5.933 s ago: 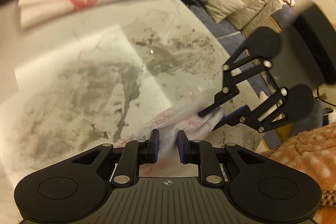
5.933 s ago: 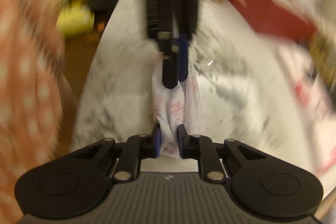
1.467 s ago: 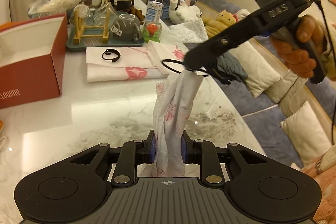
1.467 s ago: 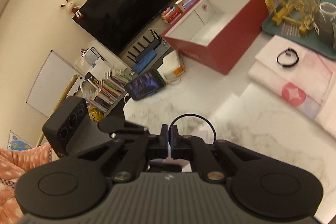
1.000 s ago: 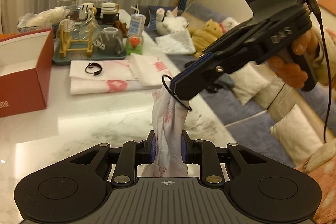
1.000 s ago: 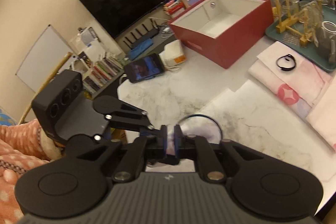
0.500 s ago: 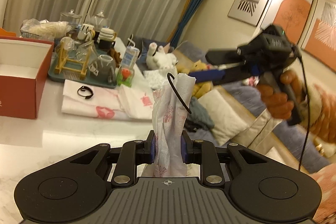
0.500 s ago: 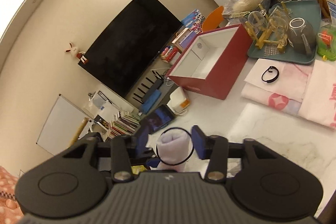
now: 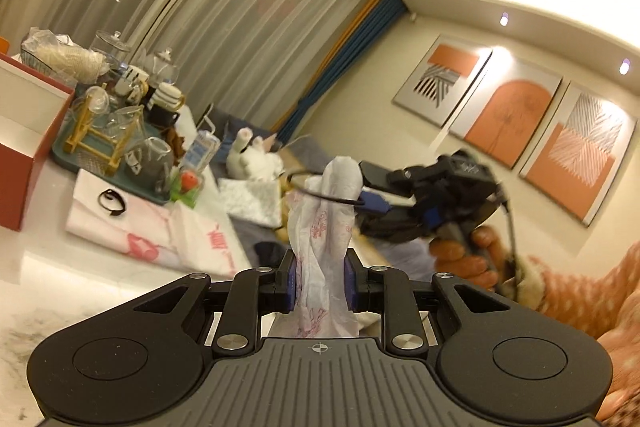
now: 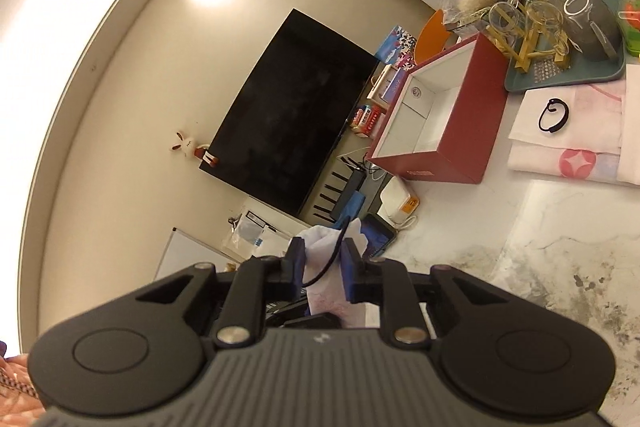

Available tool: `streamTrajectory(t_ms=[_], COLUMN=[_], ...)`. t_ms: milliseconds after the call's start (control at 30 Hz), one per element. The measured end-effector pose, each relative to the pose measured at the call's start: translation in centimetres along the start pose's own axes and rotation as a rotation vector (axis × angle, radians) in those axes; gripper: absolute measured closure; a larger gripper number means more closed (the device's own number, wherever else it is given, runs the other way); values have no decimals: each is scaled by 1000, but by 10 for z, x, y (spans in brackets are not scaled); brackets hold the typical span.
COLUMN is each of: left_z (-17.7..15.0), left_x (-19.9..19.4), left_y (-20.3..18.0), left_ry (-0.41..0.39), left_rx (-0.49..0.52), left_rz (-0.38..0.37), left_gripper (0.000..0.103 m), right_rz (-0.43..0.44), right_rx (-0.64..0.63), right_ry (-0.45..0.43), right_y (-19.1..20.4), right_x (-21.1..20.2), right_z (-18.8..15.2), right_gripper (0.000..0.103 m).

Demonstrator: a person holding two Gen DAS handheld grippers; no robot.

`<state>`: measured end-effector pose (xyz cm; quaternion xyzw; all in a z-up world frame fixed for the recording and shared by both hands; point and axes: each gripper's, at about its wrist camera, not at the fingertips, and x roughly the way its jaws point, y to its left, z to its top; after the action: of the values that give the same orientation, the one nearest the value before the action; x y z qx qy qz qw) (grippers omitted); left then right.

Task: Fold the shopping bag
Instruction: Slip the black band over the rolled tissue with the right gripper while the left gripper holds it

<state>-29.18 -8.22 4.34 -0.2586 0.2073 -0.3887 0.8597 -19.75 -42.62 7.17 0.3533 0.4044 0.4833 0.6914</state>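
Standing upright, the rolled shopping bag is clamped low down by the left gripper, held in the air off the marble table's edge. The right gripper's jaws are closing around the bag's upper end, where a black hair-tie ring circles the roll. Folded bags lie flat by the table's far edge beside a red box.
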Motion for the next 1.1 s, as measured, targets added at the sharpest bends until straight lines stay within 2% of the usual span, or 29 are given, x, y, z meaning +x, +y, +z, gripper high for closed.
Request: streamTrajectory(t_ms=[167,367,433,500,633,667,733,767,800,833,867,933,1000,1033,1067,1100], left_z=[-1,-1,0,-1,0,1,3,4,6,7,8,11,14,14,15,16], left_x=[-3,-7,-6,-6,-7,-7,-8,-8,-9,-10,-10,-12,-14,-16,-18,-20], left_y=[2,9,7,6,1,-2,-10,-15,-21,-24,-28,-34,-37,-37,-38,-38], left_ry=[-40,-102,-105,-104,-105,-99,-90,-83,-71,-65,-58,-51,-50,-52,-54,-57], left_rx=[-39,-136,-130,-126,-97,-63,0,36,78,99,119,149,163,163,163,163], left_rz=[-25,-77,-76,-78,-61,-44,-27,-17,-8,-10,-11,-12,-6,-7,-8,-9], left_gripper=[80,80,80,80,80,80,80,80,80,80,80,80,80,80,80,80], right_rz=[30,69,66,67,73,84,98,96,90,86,80,59,54,52,44,36], right_rx=[30,32,37,27,-2,-1,11,14,17,19,18,15,5,2,0,-2], right_ry=[-24,-89,-101,-106,-113,-119,-135,-147,-149,-137,-125,-101,-76,-70,-71,-71], right_y=[-2,2,1,3,11,12,12,13,13,13,13,15,16,16,16,16], right_x=[-4,-7,-9,-11,-13,-15,-19,-21,-21,-20,-19,-16,-12,-11,-12,-12], right_z=[2,0,0,-1,-2,-1,0,1,2,3,4,6,6,6,7,7], right_gripper=[83,84,85,103,103,101,83,59,56,60,70,71,85,86,90,99])
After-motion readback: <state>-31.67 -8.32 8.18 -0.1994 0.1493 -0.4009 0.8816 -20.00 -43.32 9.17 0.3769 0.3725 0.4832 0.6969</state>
